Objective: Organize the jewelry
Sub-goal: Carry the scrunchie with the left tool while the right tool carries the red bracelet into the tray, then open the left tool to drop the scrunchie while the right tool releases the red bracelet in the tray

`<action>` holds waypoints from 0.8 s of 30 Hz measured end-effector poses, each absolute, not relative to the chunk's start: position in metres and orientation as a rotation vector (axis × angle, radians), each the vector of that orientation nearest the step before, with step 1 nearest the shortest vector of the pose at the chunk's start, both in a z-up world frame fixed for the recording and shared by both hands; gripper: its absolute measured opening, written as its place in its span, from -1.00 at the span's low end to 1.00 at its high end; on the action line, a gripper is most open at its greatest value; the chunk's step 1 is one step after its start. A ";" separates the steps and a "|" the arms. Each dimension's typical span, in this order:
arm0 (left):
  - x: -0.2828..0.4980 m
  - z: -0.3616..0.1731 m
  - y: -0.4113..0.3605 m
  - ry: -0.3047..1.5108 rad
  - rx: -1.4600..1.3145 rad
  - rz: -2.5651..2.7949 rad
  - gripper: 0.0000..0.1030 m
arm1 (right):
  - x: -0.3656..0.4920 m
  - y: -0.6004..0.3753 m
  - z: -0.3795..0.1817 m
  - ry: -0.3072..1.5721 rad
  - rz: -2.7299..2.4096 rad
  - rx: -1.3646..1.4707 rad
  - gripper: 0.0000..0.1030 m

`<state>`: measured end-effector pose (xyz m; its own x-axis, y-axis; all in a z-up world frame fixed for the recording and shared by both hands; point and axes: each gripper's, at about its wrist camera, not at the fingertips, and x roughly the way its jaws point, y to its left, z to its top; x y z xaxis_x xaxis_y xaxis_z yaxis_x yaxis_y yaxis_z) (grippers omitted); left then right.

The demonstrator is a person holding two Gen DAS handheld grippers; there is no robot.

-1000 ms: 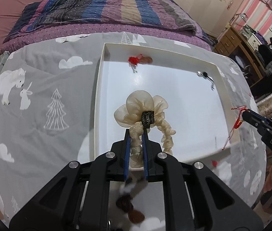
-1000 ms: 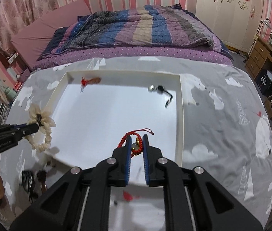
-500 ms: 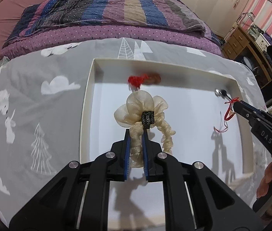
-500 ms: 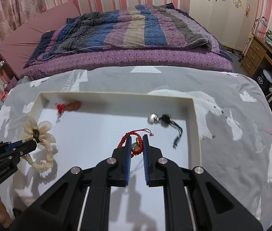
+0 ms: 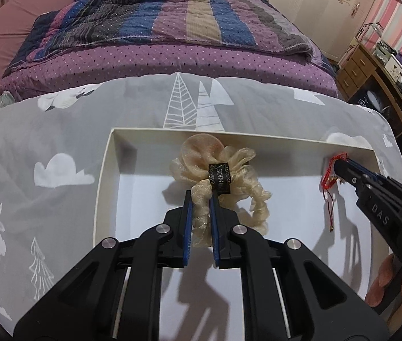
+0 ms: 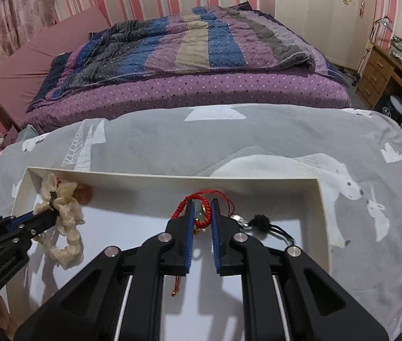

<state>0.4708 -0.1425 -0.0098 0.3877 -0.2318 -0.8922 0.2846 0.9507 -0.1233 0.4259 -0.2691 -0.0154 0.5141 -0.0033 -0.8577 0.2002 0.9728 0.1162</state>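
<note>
A cream organza scrunchie [image 5: 201, 162] with a black label hangs in my left gripper [image 5: 201, 196], which is shut on its fabric above the far part of the white tray [image 5: 102, 187]. From the right wrist view the same scrunchie [image 6: 67, 213] and left gripper [image 6: 54, 213] show near the tray's far left corner. My right gripper [image 6: 202, 204] is shut on a red braided cord bracelet [image 6: 191, 200] with a pale bead, over the tray's [image 6: 321, 213] far middle. In the left wrist view the right gripper [image 5: 338, 167] and bracelet [image 5: 328, 176] hang by the far right corner.
Inside the tray lie a silver bell with a black tassel [image 6: 260, 223] and a brown piece with red thread [image 6: 83, 194], half hidden behind the scrunchie. The tray rests on a grey animal-print cloth [image 6: 172, 142]. A bed [image 6: 186, 56] lies beyond. A hand [image 5: 394, 281] holds the right gripper's handle.
Both grippers have moved forward and down toward the tray's far wall, each still gripping its item. The scrunchie now covers the red-threaded piece in the left wrist view.
</note>
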 end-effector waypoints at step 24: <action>0.463 -0.001 -0.141 1.061 0.135 -0.249 0.14 | 0.424 -0.268 -0.015 1.006 -0.148 0.187 -0.15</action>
